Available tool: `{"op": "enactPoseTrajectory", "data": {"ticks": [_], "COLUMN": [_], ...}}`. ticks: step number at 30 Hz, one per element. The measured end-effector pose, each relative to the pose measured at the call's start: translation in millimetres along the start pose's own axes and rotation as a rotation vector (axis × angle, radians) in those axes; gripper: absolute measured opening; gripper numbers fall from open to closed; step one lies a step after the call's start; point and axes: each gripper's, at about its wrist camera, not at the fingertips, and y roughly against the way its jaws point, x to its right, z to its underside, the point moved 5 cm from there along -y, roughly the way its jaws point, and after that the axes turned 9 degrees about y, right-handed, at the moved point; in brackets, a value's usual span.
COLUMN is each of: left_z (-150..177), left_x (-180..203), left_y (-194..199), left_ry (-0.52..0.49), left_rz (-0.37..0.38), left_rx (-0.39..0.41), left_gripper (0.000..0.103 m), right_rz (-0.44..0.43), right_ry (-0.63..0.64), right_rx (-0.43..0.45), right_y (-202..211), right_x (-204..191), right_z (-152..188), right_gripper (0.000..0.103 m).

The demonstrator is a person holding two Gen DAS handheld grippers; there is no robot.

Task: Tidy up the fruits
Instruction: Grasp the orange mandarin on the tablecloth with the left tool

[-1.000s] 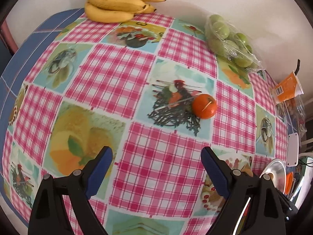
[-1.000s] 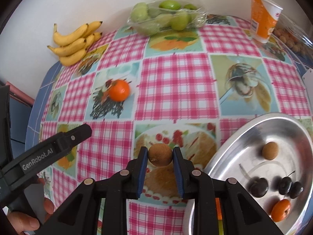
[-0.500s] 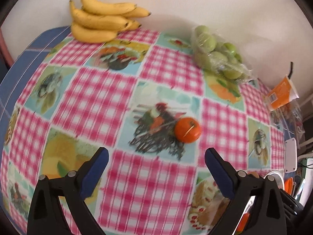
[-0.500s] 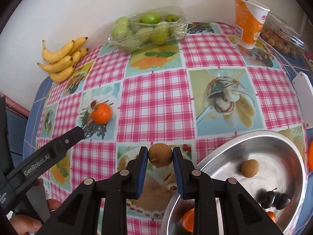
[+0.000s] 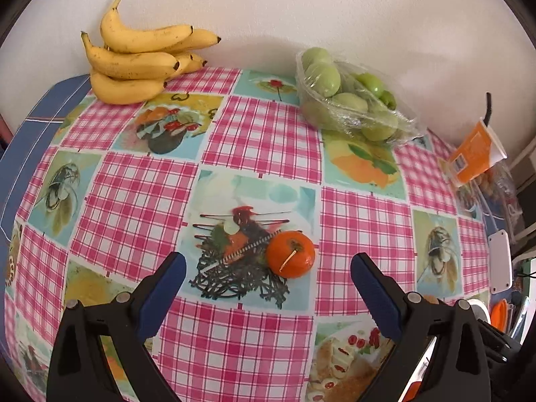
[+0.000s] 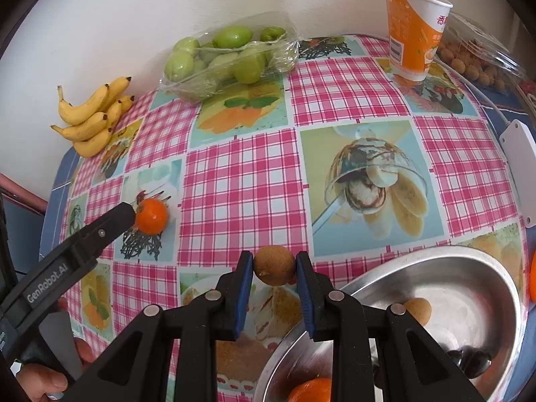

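Observation:
My right gripper (image 6: 274,269) is shut on a small brown round fruit (image 6: 274,265), held above the table just left of a steel bowl (image 6: 495,278). The bowl holds another brown fruit (image 6: 418,309), dark plums (image 6: 470,363) and an orange fruit (image 6: 311,389). My left gripper (image 5: 268,279) is open, its jaws either side of an orange tangerine (image 5: 290,258) lying on the checked tablecloth; it also shows in the right wrist view (image 6: 151,216).
Bananas (image 5: 134,63) lie at the back left by the wall. A wrapped tray of green fruit (image 5: 348,95) sits at the back. An orange paper cup (image 6: 410,31) and a clear box of small brown fruits (image 6: 475,57) stand at the back right. A white box (image 6: 519,164) is near the right edge.
My left gripper has moved forward toward the tangerine, still open. My right gripper has carried the brown fruit up and right, nearer the bowl's rim.

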Motion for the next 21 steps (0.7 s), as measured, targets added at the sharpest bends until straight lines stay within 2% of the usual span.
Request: {"op": "enactPoseTrajectory", "data": {"ticks": [8,15,17,19,21], "left_z": [2,1,1,1,1], "left_x": [-6,-2,1,2,1], "left_y": [-19,-23,-26,-27,-27], "left_ry": [0.073,0.073,0.057,0.053,0.057], "left_rz": [0.035,0.072,0.074,0.078,0.081], "left_rx": [-0.065,-0.048,-0.048,-0.05,-0.046], "left_gripper": [0.098,0.097,0.084,0.075,0.073], "right_rz": [-0.007,-0.013,-0.016,-0.015,-0.015], "right_ry": [-0.018,-0.016,-0.016,-0.016,-0.017], "right_rx": [0.001,0.004,0.004,0.004,0.005], "right_y": [-5,-8,-9,-9,-9], "right_x": [8,6,5,6,6], "right_z": [-4,-7,-7,-7,-7], "right_gripper": [0.028,0.028,0.028,0.028,0.028]}}
